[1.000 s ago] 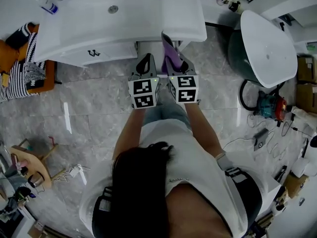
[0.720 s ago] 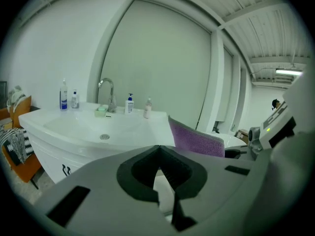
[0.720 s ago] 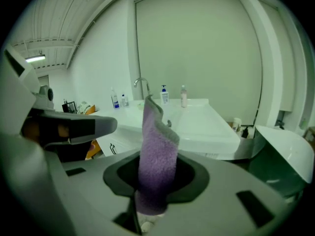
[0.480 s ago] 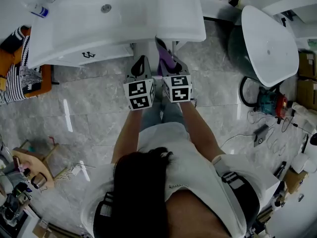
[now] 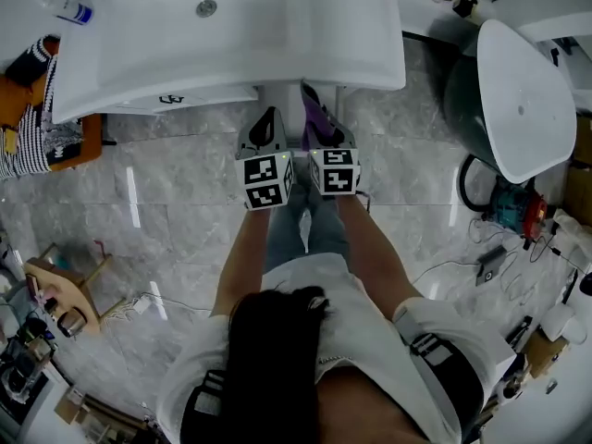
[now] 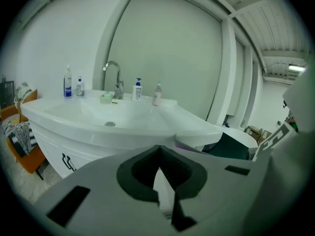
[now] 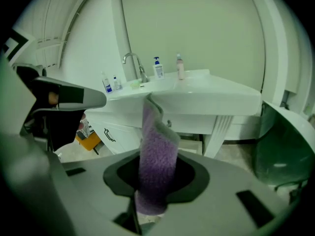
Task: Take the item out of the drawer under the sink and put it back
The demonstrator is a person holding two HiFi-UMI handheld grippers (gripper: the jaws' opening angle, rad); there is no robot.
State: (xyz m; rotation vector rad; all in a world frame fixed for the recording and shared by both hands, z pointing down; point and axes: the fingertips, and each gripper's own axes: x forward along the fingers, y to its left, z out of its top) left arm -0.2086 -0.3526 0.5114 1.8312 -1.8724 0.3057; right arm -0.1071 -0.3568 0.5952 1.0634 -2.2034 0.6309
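Observation:
A white sink [image 5: 231,35] on a vanity fills the top of the head view. Just below its front edge, at the middle, a white drawer part [image 5: 280,95] shows. My right gripper [image 5: 324,126] is shut on a purple fluffy cloth [image 5: 317,114], which stands up between the jaws [image 7: 156,156] and curls over at its top. My left gripper [image 5: 269,120] is beside it, to the left, shut with nothing in it [image 6: 158,154]. Both point at the vanity front under the basin [image 7: 206,95].
A cabinet door with a dark handle [image 5: 171,99] sits left of the drawer. Bottles [image 5: 74,9] stand by the tap. An orange chair with striped cloth [image 5: 37,128] is at the left, a white tub [image 5: 527,91] at the right, and cables and tools [image 5: 504,202] lie on the floor.
Both grippers have sunk and now sit closer to the vanity front below the basin's edge. The purple cloth stays in the right gripper.

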